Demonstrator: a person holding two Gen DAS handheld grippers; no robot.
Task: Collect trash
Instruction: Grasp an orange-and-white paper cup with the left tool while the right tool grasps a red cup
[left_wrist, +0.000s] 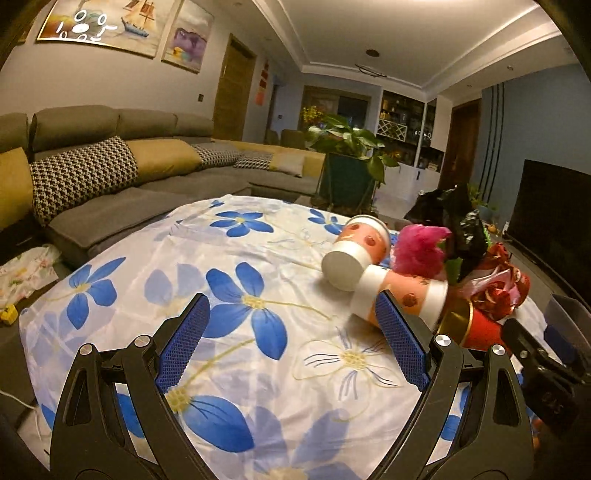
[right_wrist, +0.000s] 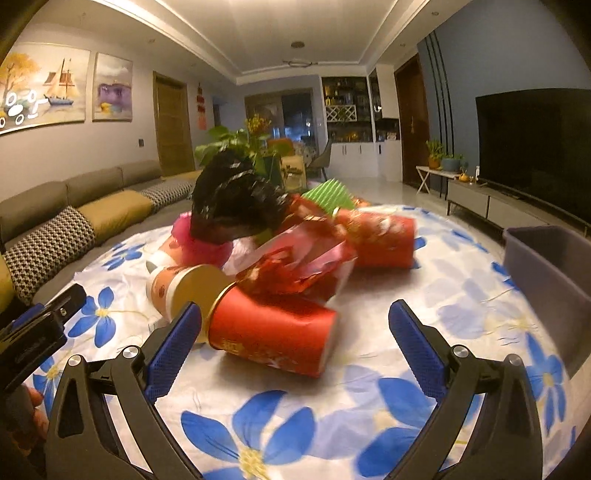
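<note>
Left wrist view is showing the left claw (left_wrist: 293, 317) hovering with its blue pads spread wide and nothing between them, above a white cloth (left_wrist: 258, 266) printed with blue flowers. Ahead of this claw and off to its right, a pile of trash is lying on the cloth. Two peach paper cups are resting on their sides: one (left_wrist: 356, 254) is pointing its white base toward the camera, and a second (left_wrist: 402, 295) is lying just beyond the tip of the right finger, so close that it is hard to tell whether they are touching. Behind the cups a crumpled pink wrapper (left_wrist: 419, 251) and a black plastic bag (left_wrist: 458, 221) are heaped together, with a red cup (left_wrist: 480, 328) at the near right edge of the pile. Far to the left, a grey sofa (left_wrist: 110, 177) is running along the wall. Right wrist view is showing the right claw (right_wrist: 295, 319), also spread wide and holding nothing. A red cup (right_wrist: 273, 328) is lying on its side directly ahead, sitting between the two fingertips and closer to the left finger. Behind it, crumpled red foil (right_wrist: 295, 262) is spilling over the pile, with another red cup (right_wrist: 380, 240) farther back, and the black plastic bag (right_wrist: 232, 203) is sitting on top. A grey bin (right_wrist: 546, 273) is standing to the right of this claw, apart from the pile. The left claw (right_wrist: 37, 332) is showing at the left edge.
</note>
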